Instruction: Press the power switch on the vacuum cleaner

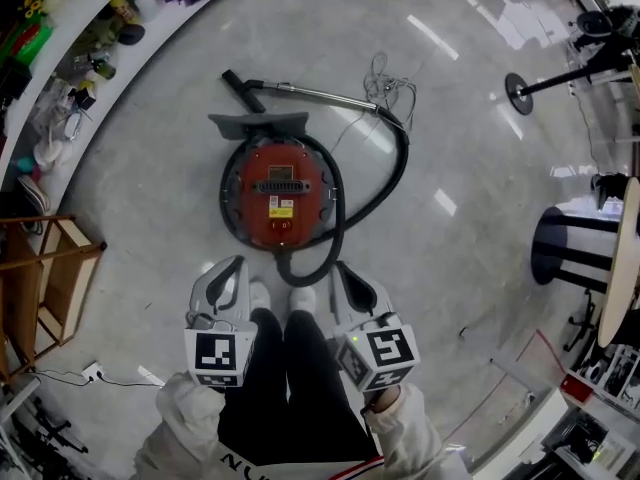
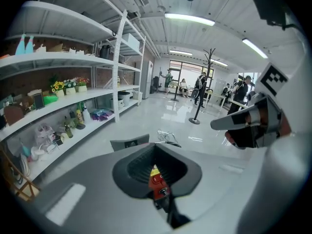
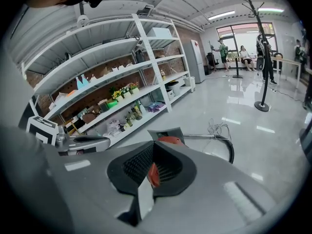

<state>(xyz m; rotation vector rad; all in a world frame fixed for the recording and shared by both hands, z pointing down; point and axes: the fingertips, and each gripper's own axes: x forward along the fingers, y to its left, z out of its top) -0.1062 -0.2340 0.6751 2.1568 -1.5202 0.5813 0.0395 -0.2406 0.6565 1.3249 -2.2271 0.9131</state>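
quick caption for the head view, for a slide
Person stands over a red vacuum on the floor, with left claw and right claw both held clear of it.

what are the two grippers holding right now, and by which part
Nothing. The left gripper and right gripper are both empty; the vacuum cleaner sits untouched on the floor ahead.
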